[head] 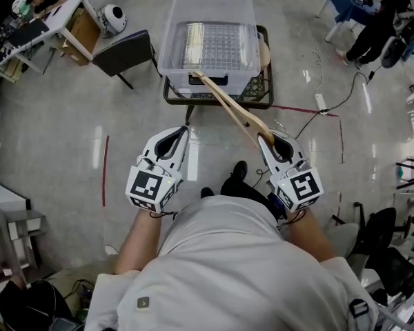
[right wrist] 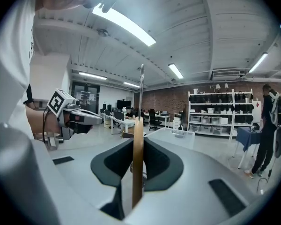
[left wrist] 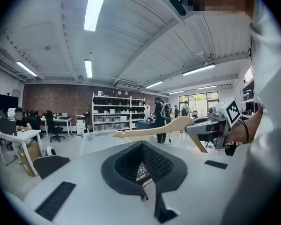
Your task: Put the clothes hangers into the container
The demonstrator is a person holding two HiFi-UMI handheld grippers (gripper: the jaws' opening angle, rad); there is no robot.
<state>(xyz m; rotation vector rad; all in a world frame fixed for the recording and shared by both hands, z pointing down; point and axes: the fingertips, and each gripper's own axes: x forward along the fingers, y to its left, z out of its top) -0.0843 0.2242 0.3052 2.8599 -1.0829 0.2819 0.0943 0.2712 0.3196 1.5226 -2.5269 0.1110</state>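
1. Head view: the right gripper (head: 268, 142) clamps one end of a pale wooden clothes hanger (head: 228, 105), so its far tip reaches the near rim of the clear plastic container (head: 171, 50). The left gripper (head: 181, 133) waits beside it.
2. Left gripper view: its jaws meet on nothing.
3. Right gripper view: only here does the hanger's metal hook (right wrist: 141, 86) show, upright above the narrow jaws.

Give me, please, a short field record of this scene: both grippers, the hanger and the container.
left gripper: jaws together, nothing between them
right gripper: jaws shut on the wooden hanger
hanger pose: edge-on between the jaws, far end at the container's near wall
container: clear, no lid, on a dark cart ahead of the person
hanger in container: not yet
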